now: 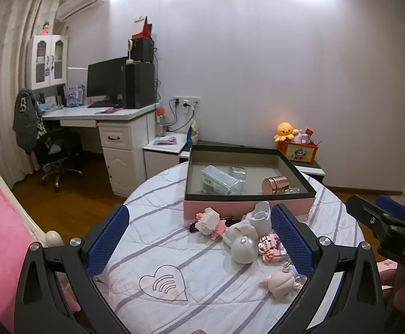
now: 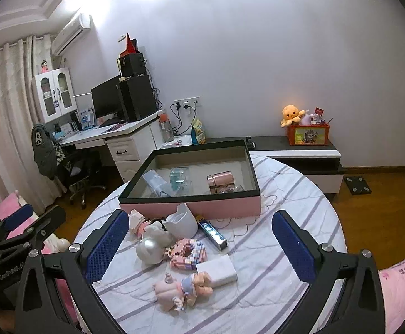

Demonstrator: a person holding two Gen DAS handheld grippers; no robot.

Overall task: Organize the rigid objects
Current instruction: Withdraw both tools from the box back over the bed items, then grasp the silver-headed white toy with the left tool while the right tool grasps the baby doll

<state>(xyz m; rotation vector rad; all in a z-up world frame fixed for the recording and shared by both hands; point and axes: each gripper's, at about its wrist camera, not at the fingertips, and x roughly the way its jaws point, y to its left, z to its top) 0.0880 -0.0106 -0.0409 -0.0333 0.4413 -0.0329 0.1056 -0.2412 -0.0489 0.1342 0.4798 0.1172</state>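
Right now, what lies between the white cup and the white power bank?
In the right wrist view, the pink block toy lies between white cup and white power bank.

Both tongs (image 1: 199,239) (image 2: 199,246) are black frames with blue textured pads (image 2: 293,246), silver screws and white lettering.

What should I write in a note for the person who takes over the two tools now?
Left tool open, empty, above the table. Right tool open, empty.
Done: rose-gold tin and clear packages lie in the pink box.
Left: white cup, pink doll, white power bank, pink brick toy, silver ball figure wait on the table.
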